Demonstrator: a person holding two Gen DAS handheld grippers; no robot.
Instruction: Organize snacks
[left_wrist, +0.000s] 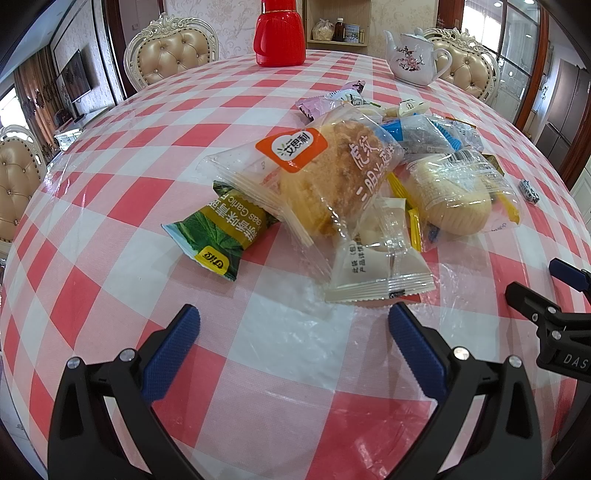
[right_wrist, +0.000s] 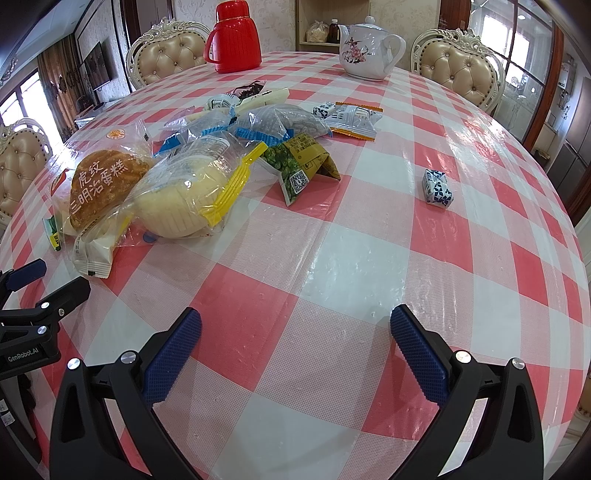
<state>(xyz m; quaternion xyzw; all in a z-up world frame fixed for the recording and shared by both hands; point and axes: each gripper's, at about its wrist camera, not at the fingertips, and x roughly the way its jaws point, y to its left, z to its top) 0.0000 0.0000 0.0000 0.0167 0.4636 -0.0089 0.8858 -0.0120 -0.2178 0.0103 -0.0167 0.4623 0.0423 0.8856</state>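
A heap of wrapped snacks lies on the checked tablecloth. On top is a brown cake in a clear pack (left_wrist: 325, 177) (right_wrist: 99, 188). Beside it are a pale bun pack (left_wrist: 454, 199) (right_wrist: 181, 199), a green garlic-pea packet (left_wrist: 218, 236), a small white packet (left_wrist: 376, 266) and a folded green packet (right_wrist: 299, 162). A lone blue-white candy (right_wrist: 437, 186) lies apart at the right. My left gripper (left_wrist: 293, 325) is open and empty just before the white packet. My right gripper (right_wrist: 295, 328) is open and empty over bare cloth, right of the heap.
A red thermos (left_wrist: 280, 33) (right_wrist: 234, 37) and a white flowered teapot (left_wrist: 413, 55) (right_wrist: 365, 48) stand at the table's far side. Padded chairs (right_wrist: 170, 51) ring the table. More small packets (right_wrist: 354, 118) lie behind the heap.
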